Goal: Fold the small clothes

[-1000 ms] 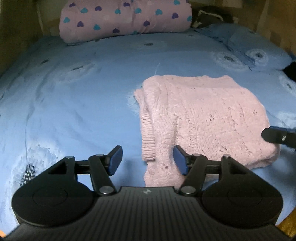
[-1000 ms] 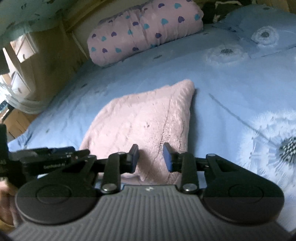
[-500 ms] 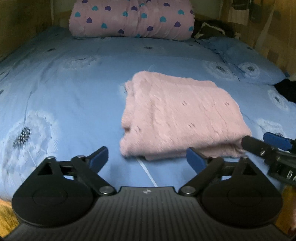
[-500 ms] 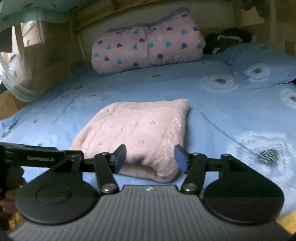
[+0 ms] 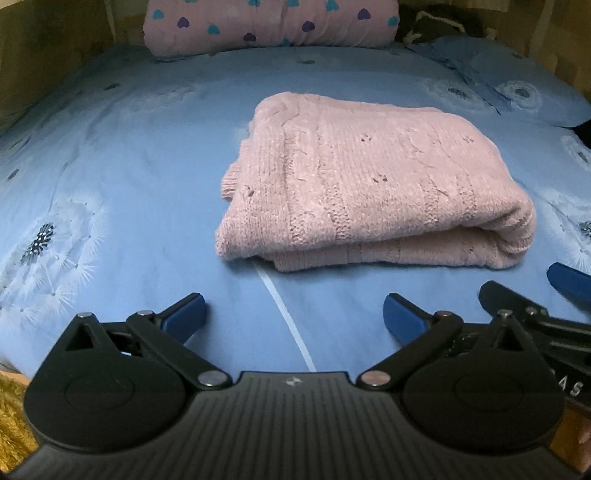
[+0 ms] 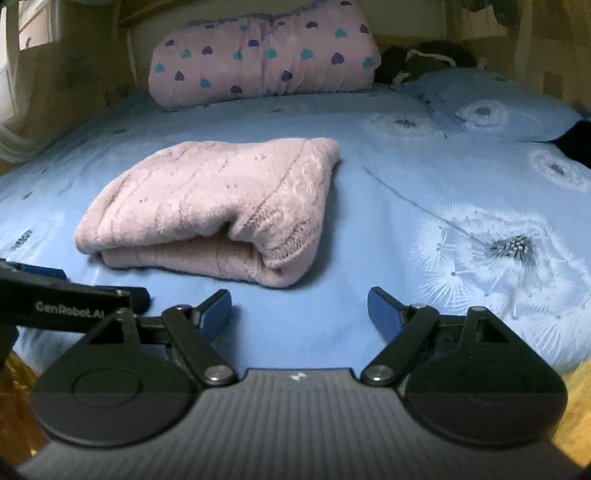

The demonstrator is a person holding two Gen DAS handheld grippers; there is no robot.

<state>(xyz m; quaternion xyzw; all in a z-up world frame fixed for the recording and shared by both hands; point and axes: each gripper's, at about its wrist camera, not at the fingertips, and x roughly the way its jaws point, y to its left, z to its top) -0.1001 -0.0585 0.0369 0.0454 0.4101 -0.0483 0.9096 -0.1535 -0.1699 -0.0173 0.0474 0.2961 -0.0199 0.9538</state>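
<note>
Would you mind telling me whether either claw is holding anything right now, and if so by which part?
Nothing is held. The left claw and right claw have just been opening, nothing between them; the folded sweater lies free.

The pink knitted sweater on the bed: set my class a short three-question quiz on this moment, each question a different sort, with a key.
1. True or false: the left gripper fingers pinch the pink sweater.
2. What lies at the head of the bed sheet? A) heart-print bedding roll B) a book C) shoes
3. Fill in: the sweater lies ____.

Key: 1 false, both the left and the right gripper are open and clear of it; 2 A; 3 folded.
</note>
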